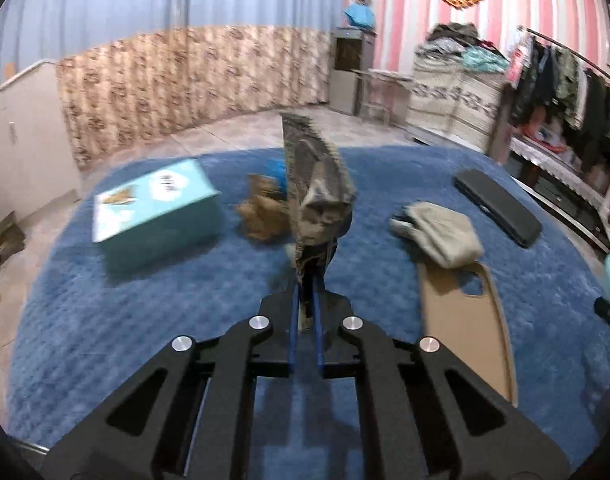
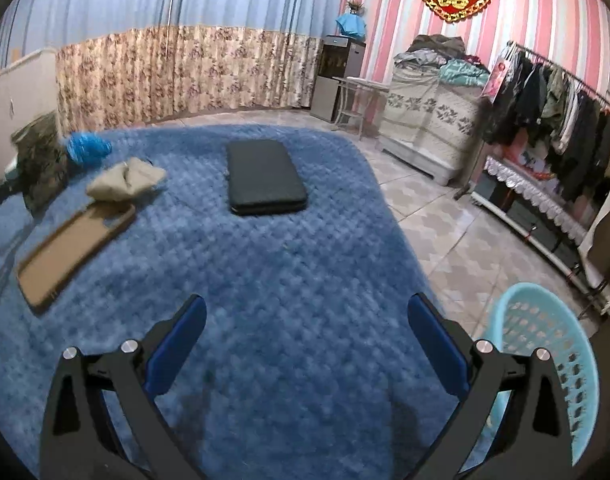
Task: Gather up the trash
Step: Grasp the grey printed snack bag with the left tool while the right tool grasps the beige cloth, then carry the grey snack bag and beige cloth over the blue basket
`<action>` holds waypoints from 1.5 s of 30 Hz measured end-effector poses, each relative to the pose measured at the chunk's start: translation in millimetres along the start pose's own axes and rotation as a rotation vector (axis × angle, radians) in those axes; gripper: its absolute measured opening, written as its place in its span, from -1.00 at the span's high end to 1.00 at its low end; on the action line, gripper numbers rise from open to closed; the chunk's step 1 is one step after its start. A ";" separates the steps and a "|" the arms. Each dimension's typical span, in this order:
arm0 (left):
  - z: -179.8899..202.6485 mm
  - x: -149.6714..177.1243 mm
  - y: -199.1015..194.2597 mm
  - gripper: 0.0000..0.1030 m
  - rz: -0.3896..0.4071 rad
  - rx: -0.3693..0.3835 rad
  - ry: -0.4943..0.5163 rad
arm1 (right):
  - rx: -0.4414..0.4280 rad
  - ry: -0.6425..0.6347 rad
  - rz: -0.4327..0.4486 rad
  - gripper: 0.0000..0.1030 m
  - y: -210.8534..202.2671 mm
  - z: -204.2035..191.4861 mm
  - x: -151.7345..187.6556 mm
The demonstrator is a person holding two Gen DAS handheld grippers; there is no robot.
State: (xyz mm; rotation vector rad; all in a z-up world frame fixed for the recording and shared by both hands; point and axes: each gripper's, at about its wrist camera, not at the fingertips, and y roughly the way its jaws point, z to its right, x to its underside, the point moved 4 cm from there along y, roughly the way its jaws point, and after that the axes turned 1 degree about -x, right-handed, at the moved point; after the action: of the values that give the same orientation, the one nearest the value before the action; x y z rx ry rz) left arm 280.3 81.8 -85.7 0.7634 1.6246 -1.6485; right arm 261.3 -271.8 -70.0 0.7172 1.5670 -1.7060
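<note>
Blanket (image 2: pixel 289 280): blue and fluffy, spread over a bed and carrying everything below.
Box (image 1: pixel 157 216): teal carton lying flat on the blanket, left of the left claw.
Basket (image 2: pixel 545 360): light blue plastic with a perforated wall, on the tiled floor just beside the bed's right edge, close to the right claw.
Case (image 2: pixel 265 178): black, flat and rectangular, lying on the blanket well ahead of the right claw.
Phone cover (image 2: pixel 73 252): tan, lying open side up on the blanket, its far end touching the beige cloth.
Beige cloth (image 1: pixel 437 234): crumpled piece on the blanket, between the wrapper and the black case.
Wrapper (image 1: pixel 317 196): crinkled grey-brown trash, held up above the blanket, standing roughly upright.
Brown scrap (image 1: pixel 261 216): crumpled, on the blanket between box and wrapper; a blue wad (image 2: pixel 87 148) lies just behind it.
Left claw (image 1: pixel 306 300): clamped on the wrapper's lower end, blue pads nearly together.
Right claw (image 2: pixel 307 320): spread wide above the blanket, gripping nothing.
</note>
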 end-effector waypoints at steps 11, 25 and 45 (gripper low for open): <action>-42.8 8.4 11.8 0.91 -0.018 0.061 -0.193 | -0.223 0.000 -0.014 -0.91 37.9 -86.1 -44.0; -23.4 4.8 16.3 0.91 -0.023 0.009 -0.143 | -0.391 -0.026 -0.132 -0.04 101.2 -168.2 -68.2; -18.3 6.3 9.2 0.95 0.019 -0.023 -0.108 | -0.122 0.160 -0.021 0.61 -14.8 -2.3 -14.3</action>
State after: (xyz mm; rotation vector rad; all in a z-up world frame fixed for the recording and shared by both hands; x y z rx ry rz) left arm 282.9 99.8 -97.1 0.6646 1.5537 -1.6272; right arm 258.0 -267.3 -50.0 0.7941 1.7776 -1.5842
